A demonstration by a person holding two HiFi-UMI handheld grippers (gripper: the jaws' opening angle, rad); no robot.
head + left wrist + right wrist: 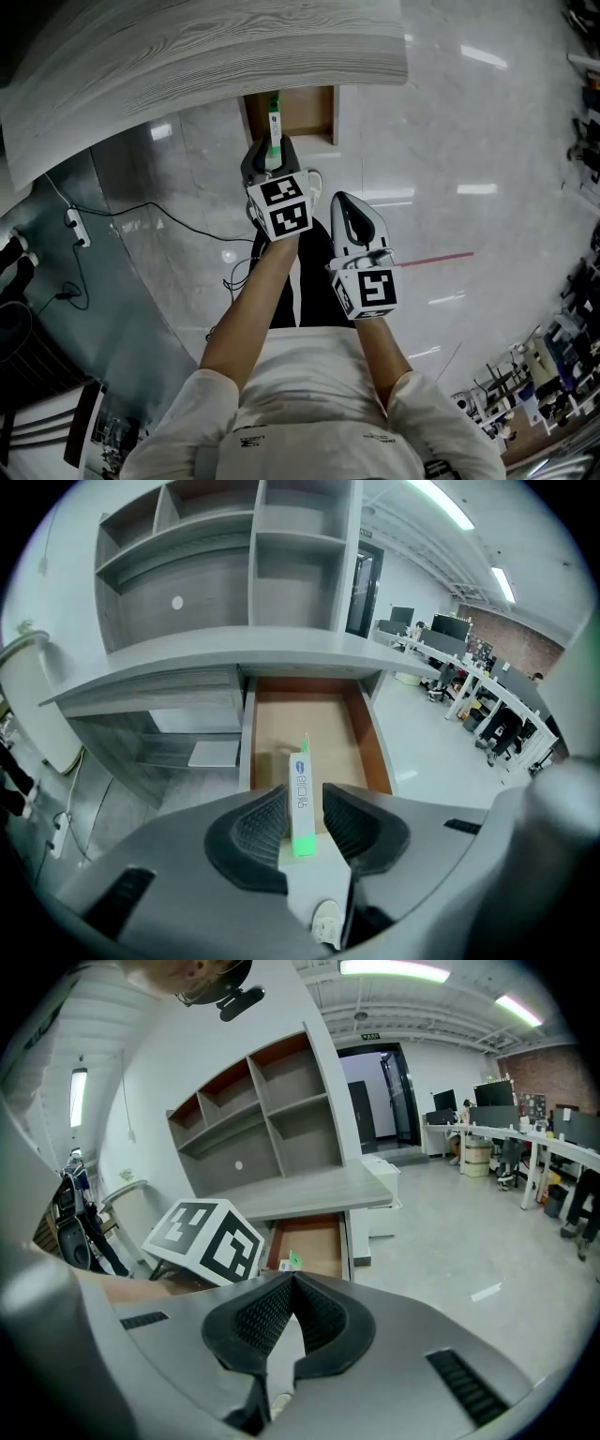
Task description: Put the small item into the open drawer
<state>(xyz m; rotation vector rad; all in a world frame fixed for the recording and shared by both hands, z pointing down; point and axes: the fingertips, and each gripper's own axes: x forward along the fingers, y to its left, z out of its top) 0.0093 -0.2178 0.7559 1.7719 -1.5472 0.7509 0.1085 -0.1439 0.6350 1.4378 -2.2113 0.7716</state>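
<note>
The small item is a slim white box with green ends (275,122) (302,799). My left gripper (272,150) (305,791) is shut on it, a pad against each long side, and the box sticks out forward past the fingertips. It hangs above the open drawer (314,112) (314,714), whose brown floor is bare. My right gripper (345,201) (292,1277) hangs lower right of the left one, behind the drawer front, shut with nothing between its pads. In the right gripper view the box's green tip (292,1260) shows over the drawer (314,1241).
A grey wood-grain desk top (187,56) overhangs the drawer, with open shelves (216,583) above it. A power strip (75,225) and cables lie on the glossy floor at left. Office desks and chairs (469,686) stand far right.
</note>
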